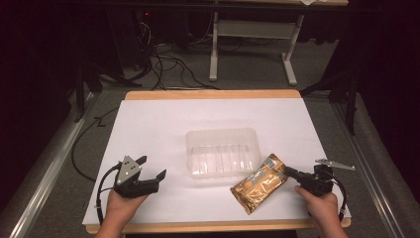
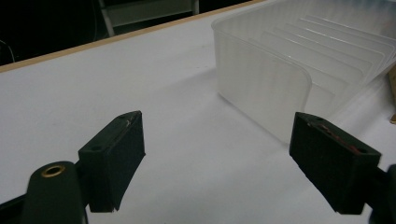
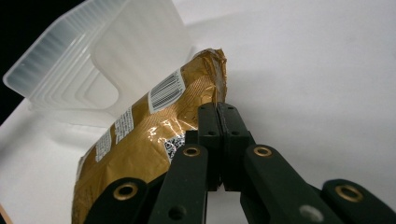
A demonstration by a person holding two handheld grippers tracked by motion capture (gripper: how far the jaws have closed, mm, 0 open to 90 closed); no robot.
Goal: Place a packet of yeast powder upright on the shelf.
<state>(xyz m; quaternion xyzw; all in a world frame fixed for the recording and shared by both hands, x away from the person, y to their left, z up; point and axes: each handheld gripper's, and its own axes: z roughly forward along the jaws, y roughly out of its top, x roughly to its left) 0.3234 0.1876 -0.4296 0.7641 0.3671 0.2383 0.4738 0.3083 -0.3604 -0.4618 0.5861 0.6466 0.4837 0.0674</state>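
Pinching the gold packet's edge, the right tongs are closed beside the clear tray. Left tongs gape empty. Lifting the packet into that tray seems next.

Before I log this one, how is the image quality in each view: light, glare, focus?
High view: the white table is brightly lit, the surroundings nearly black, detail soft. Left gripper view: the open left gripper is blurred up close, while the clear tray looks sharper. Right gripper view: glare streaks the gold packet, the right gripper shut at its edge, the barcode readable.
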